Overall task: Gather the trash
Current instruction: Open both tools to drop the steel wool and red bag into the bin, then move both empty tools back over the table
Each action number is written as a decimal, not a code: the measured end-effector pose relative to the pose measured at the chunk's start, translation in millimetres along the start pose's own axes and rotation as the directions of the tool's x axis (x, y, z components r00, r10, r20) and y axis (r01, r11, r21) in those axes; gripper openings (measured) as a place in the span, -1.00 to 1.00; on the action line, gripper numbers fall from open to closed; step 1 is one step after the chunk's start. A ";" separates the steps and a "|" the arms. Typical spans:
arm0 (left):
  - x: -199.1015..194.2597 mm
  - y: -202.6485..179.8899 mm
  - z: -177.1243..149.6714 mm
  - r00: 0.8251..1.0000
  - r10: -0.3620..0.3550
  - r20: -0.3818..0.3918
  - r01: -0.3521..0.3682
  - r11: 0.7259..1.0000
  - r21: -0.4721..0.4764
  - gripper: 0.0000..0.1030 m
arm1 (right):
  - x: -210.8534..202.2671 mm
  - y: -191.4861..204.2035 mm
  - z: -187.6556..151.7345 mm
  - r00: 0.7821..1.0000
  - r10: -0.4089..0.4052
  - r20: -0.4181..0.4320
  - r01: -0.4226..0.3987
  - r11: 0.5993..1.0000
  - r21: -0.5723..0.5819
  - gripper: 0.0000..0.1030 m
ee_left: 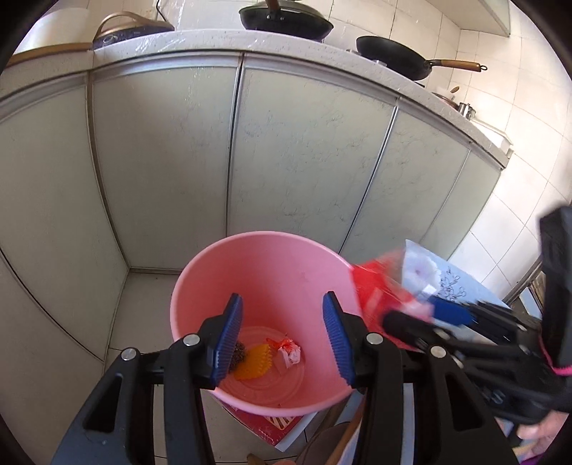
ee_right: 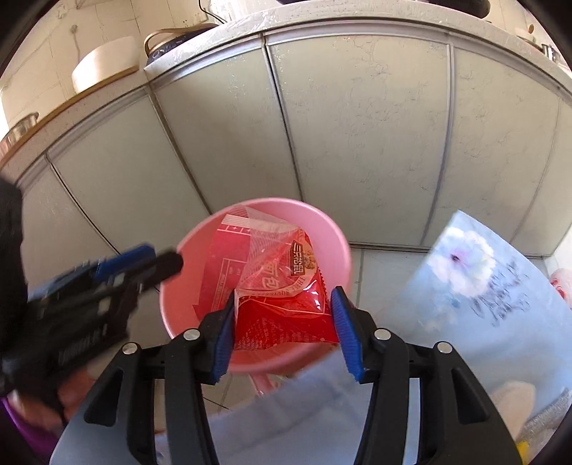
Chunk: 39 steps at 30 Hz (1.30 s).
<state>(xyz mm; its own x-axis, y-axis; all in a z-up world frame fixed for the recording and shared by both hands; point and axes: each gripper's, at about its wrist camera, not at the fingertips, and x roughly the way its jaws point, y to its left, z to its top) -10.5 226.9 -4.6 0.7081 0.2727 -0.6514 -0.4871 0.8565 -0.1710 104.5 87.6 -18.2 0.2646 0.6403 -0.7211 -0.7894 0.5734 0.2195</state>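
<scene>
While left gripper gapes, right gripper (jaws spread) flanks red wrapper over pink bucket.

Pale green cabinets w/ metal trim under a speckled counter; two woks on top (one lidded). White tile wall & floor, bright daylight.

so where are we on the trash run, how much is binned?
Done: an orange ridged plastic piece, a crumpled white-and-red wrapper and a dark clump lie at the bottom of the pink plastic bucket. In hand: the red snack packet sits between the right claw fingers over the bucket, release looks imminent. The left claw is open, empty. Remaining trash: none in view.
</scene>
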 end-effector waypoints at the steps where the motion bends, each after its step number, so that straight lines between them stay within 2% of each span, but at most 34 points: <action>1: -4.0 0.3 -0.3 1.000 0.005 0.006 -0.005 1.000 0.003 -0.11 | 1.9 2.2 2.8 1.000 -0.010 0.005 0.010 1.000 -0.006 0.00; 3: -12.6 0.7 -0.8 1.000 0.015 0.021 -0.016 1.000 0.013 -0.11 | 5.8 5.6 6.1 1.000 0.002 0.005 -0.002 1.000 -0.011 0.00; 6: -25.6 3.3 -1.1 0.999 0.026 0.043 -0.027 0.999 0.030 -0.11 | 12.3 14.1 9.3 1.000 0.015 -0.005 -0.015 1.000 -0.026 0.11; 13: -39.6 7.0 0.0 0.998 0.015 0.060 -0.017 0.999 0.032 -0.11 | 14.3 15.0 9.8 1.000 -0.003 -0.018 0.002 0.999 -0.035 0.13; 17: -39.0 0.3 -1.4 0.999 0.002 0.055 -0.005 0.999 0.052 -0.11 | -1.3 12.7 6.3 0.999 -0.039 0.012 0.039 0.998 -0.050 0.13; 23: -42.2 -21.3 -4.8 0.998 -0.043 0.049 0.039 0.996 0.081 -0.11 | -50.0 -1.4 -13.2 0.988 -0.125 0.088 0.128 0.992 -0.023 0.13; 28: -48.1 -47.3 -13.4 0.993 -0.110 0.041 0.105 0.989 0.107 -0.11 | -106.4 -6.9 -42.3 0.957 -0.229 0.178 0.234 0.972 -0.003 0.13; 33: -55.6 -78.1 -26.5 0.983 -0.181 0.024 0.175 0.974 0.143 -0.11 | -155.7 -22.3 -81.7 0.927 -0.320 0.196 0.310 0.947 0.082 0.13; 36: -50.5 -98.5 -34.9 0.983 -0.176 -0.052 0.182 0.967 0.180 -0.11 | -184.7 -37.0 -112.3 0.893 -0.401 0.203 0.376 0.914 0.154 0.13; 39: -48.0 -111.9 -44.9 0.973 -0.212 -0.093 0.227 0.955 0.193 -0.11 | -211.4 -51.2 -143.0 0.854 -0.483 0.193 0.445 0.871 0.211 0.13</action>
<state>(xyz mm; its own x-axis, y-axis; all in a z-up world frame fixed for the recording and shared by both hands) -12.9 98.3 12.6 0.7449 0.0428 -0.6658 -0.2059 0.9640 -0.1685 9.8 -150.2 29.0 0.7141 0.3686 -0.5951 -0.4529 0.8915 0.0087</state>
